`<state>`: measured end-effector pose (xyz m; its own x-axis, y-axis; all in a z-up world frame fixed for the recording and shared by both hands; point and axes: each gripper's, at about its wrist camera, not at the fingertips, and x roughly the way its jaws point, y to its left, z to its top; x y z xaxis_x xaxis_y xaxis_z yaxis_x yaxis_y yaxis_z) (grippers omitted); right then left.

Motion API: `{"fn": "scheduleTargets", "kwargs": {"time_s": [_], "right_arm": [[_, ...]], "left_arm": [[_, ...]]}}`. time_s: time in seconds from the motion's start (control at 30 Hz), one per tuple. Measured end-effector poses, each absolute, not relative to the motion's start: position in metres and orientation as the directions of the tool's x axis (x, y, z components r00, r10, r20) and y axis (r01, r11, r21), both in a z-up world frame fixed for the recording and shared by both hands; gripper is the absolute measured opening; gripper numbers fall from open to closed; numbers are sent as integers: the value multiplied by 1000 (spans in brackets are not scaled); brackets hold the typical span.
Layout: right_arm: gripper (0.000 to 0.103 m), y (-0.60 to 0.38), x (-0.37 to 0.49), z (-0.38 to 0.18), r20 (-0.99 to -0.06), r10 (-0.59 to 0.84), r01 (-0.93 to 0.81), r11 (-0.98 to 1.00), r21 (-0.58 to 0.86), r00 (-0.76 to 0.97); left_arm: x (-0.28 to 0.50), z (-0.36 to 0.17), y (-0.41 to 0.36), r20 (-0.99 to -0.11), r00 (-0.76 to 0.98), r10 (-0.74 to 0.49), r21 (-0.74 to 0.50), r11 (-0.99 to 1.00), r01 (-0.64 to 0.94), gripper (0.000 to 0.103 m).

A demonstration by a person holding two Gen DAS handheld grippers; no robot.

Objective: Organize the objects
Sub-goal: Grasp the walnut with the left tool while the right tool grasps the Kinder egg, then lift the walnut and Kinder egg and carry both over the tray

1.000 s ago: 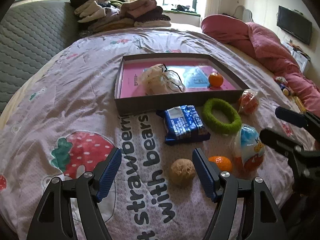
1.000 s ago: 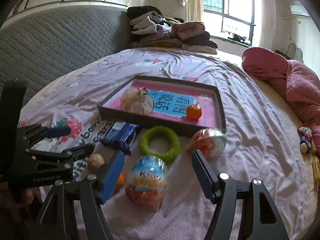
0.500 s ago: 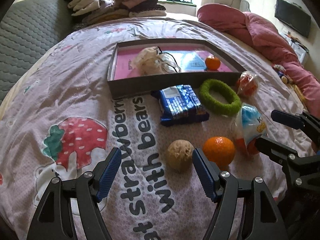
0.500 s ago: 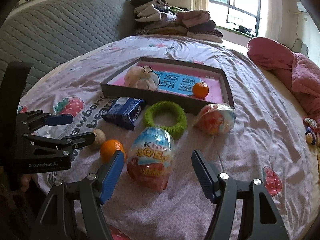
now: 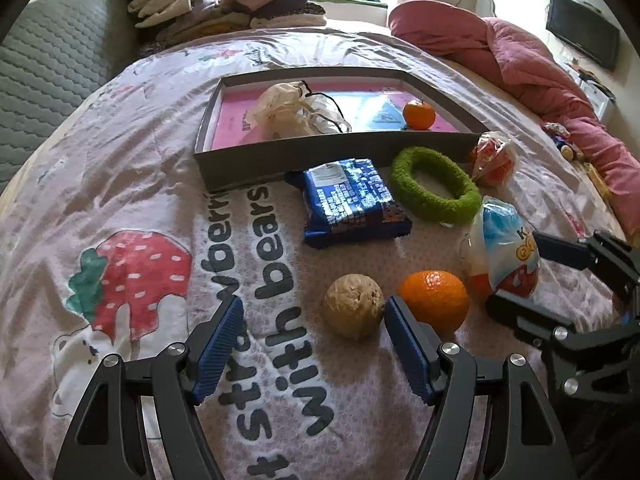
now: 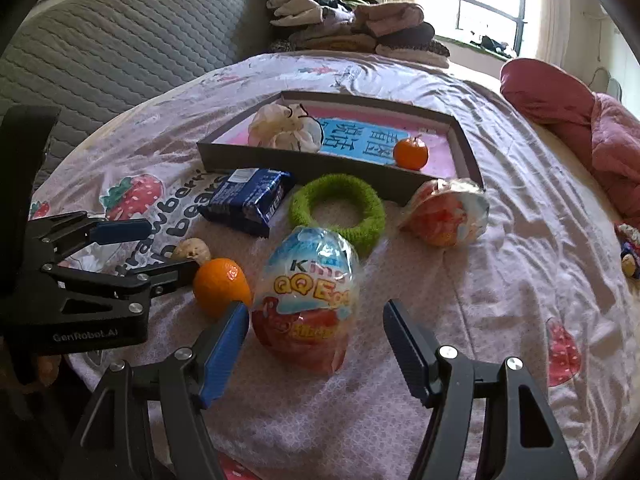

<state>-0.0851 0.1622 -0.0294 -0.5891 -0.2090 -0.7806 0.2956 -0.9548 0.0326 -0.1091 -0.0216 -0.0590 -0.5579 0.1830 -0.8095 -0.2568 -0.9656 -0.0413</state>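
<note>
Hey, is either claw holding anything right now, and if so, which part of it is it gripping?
Nothing is held. The left claw is open near the tan ball, and the right claw is open around the wrapped toy egg, pads not pressing it.

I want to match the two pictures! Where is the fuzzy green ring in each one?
Left wrist view: the fuzzy green ring lies right of centre on the bedspread, just right of the blue snack packet.
Right wrist view: the fuzzy green ring lies near the centre, just beyond the wrapped toy egg.
Shared landmark: the shallow grey box with the pink bottom sits right behind the ring in both.
</note>
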Motion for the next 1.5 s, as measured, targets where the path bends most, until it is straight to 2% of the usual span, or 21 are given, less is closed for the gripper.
{"fn": "scheduleTargets", "kwargs": {"time_s": [0.13, 0.2, 0.27, 0.33, 0.47, 0.73, 1.1, 1.5], "right_arm": [[69, 162, -88, -34, -783, -200, 284, -958, 31, -588], [69, 163, -90, -35, -784, -195, 274, -961, 34, -590], [65, 163, -91, -35, -782, -190, 269, -963, 29, -594], [56, 162, -92, -37, -785, -178, 264, -964, 19, -593], [54, 162, -92, -38, -784, -184, 271, -962, 21, -593], [53, 162, -87, -27, -752, -202, 290, -957, 16, -627], [53, 150, -88, -5, -704, -244, 332, -943, 12, -667], [53, 154, -92, 7, -664, -218, 307, -952, -17, -715]], "left_arm": [[-113, -61, -17, -810, -558, 181, -41, -966, -255, 71], [-116, -63, -14, -814, -552, 184, -44, -965, -258, 59], [-120, -68, -12, -822, -540, 182, -47, -966, -254, 52], [-122, -69, -11, -823, -539, 180, -50, -968, -247, 50], [-123, -68, -9, -821, -538, 190, -58, -966, -254, 34], [-120, -64, -11, -815, -541, 208, -77, -964, -254, 34], [-114, -40, -4, -755, -624, 201, -39, -964, -263, 34], [-121, -24, -5, -724, -662, 193, -52, -973, -226, 34]]}}
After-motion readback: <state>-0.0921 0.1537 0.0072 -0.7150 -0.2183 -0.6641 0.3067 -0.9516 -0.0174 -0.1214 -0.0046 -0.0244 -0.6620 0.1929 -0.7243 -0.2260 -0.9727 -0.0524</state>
